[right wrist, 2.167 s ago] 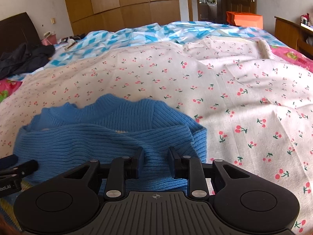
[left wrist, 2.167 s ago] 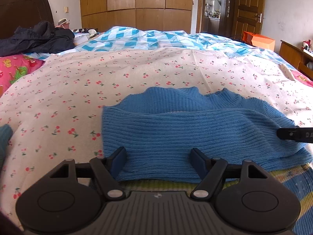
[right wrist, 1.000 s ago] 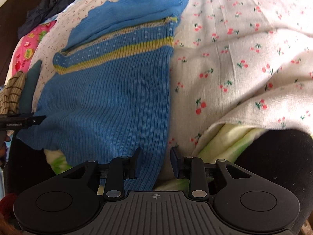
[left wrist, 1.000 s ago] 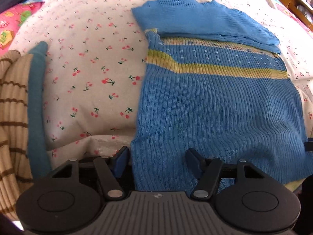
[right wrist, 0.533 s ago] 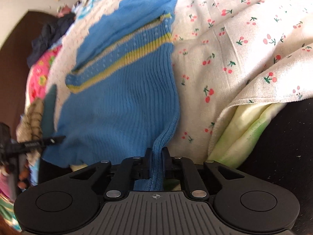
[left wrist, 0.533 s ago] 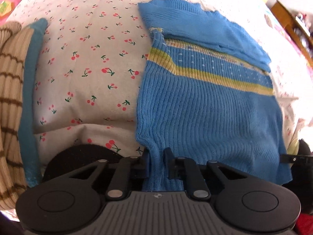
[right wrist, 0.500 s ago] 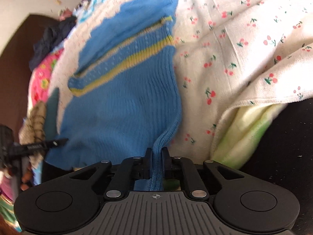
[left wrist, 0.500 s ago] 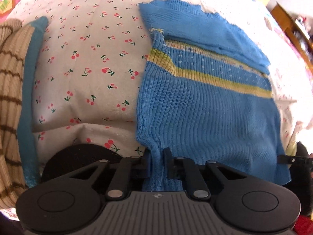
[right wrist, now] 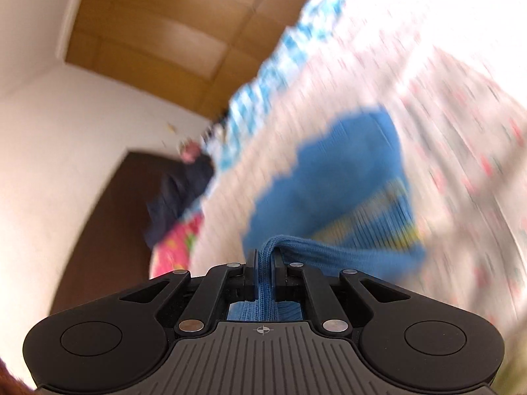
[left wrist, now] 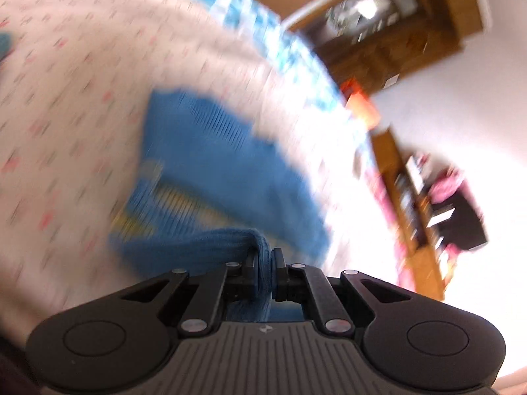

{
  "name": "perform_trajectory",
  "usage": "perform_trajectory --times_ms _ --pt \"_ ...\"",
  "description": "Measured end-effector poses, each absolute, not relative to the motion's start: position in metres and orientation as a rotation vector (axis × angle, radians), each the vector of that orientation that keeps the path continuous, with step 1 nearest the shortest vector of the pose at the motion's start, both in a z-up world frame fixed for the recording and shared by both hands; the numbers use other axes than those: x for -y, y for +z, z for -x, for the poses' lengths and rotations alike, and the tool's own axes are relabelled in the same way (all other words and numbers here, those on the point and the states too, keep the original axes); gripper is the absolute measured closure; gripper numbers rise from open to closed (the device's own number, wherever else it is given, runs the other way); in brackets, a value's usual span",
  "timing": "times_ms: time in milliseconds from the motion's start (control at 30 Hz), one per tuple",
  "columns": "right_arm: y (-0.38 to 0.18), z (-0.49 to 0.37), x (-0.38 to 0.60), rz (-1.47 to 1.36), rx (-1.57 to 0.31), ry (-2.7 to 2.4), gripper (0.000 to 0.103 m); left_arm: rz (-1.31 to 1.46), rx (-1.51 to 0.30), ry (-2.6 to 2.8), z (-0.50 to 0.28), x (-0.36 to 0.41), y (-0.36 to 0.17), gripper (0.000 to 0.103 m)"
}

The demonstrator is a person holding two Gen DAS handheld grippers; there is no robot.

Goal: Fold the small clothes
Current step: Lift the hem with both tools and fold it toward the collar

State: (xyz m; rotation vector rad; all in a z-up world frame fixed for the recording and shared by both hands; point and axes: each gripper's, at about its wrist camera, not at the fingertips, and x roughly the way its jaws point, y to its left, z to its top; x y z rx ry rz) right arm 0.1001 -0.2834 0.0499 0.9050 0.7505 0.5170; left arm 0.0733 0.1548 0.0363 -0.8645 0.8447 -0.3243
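A small blue knit sweater [left wrist: 210,164] with a yellow stripe lies on the cherry-print bedspread [left wrist: 66,98], blurred by motion. My left gripper [left wrist: 263,256] is shut on the sweater's bottom hem, bunched between the fingers and lifted off the bed. In the right wrist view the same sweater [right wrist: 346,177] stretches away, and my right gripper [right wrist: 265,260] is shut on the hem's other corner, also lifted. The folded sleeves at the top of the sweater still rest on the bedspread [right wrist: 461,98].
A dark jacket [right wrist: 178,191] and a pink pillow [right wrist: 178,240] lie by the dark headboard [right wrist: 108,214]. A blue-white checked quilt [left wrist: 250,16] covers the far bed. A wooden shelf [left wrist: 411,204] stands at the right, a wardrobe [right wrist: 158,33] behind.
Both grippers, shut on the hem, have swung up and forward, lifting the sweater's lower half off the bed edge towards its top. Both views tilted and blurred.
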Motion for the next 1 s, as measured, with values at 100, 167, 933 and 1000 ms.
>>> perform_trajectory --times_ms 100,167,933,1000 --pt "0.050 -0.147 0.283 -0.916 -0.699 0.434 0.095 0.924 -0.758 -0.295 -0.114 -0.162 0.037 0.091" --pt "0.044 -0.176 0.277 -0.903 -0.710 0.352 0.094 0.943 -0.737 -0.230 -0.139 -0.166 0.028 0.091" --pt "0.001 -0.217 0.234 -0.328 -0.828 0.266 0.069 0.597 -0.841 -0.086 -0.106 -0.156 0.000 0.076" --pt "0.002 -0.214 0.229 -0.297 -0.814 0.276 0.069 0.524 -0.860 -0.122 -0.106 -0.145 0.003 0.076"
